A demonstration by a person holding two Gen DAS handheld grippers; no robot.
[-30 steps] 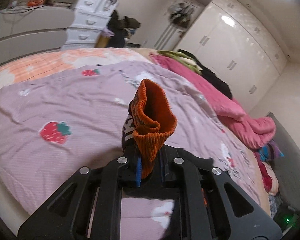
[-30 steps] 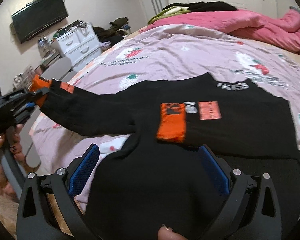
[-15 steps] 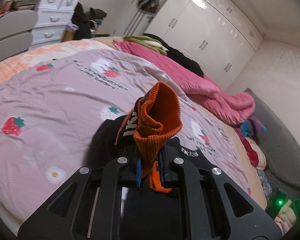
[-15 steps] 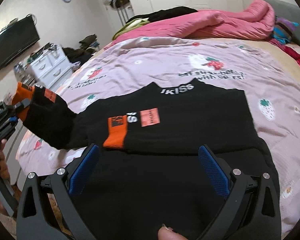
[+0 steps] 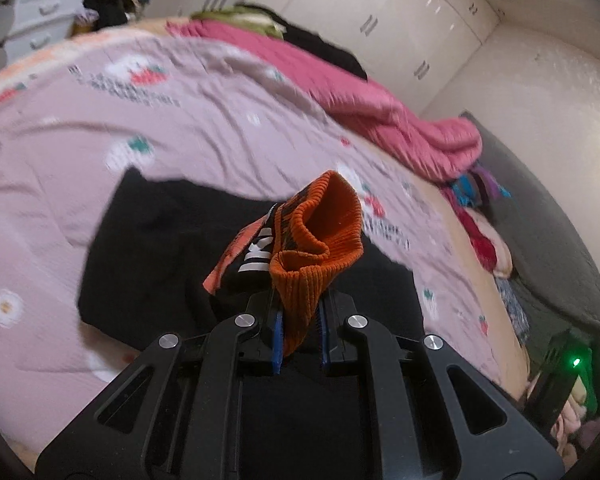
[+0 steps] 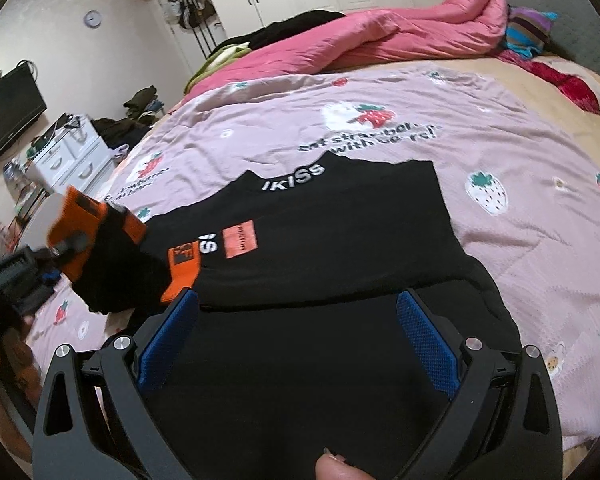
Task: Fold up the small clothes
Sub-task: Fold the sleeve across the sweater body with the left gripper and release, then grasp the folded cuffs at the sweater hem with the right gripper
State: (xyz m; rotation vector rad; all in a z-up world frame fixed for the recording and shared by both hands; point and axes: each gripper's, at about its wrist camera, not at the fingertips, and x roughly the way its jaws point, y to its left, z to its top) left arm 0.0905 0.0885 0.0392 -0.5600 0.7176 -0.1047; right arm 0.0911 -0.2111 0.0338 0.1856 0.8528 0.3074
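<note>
A small black sweater with orange cuffs and white "iKISS" lettering lies on the pink strawberry bedspread. One sleeve lies folded across the chest, its orange cuff near the middle. My left gripper is shut on the other sleeve's orange cuff and holds it raised over the sweater body. In the right wrist view that gripper with its cuff is at the sweater's left edge. My right gripper is open and empty, low over the sweater's hem.
A pink quilt and dark clothes are piled along the far side of the bed. A white drawer unit and a wall TV stand at the left. White wardrobes line the wall.
My left gripper has carried the held cuff inward from beyond the bed's left side to over the sweater's left edge, bunching the sleeve. The right gripper stays open over the hem.
</note>
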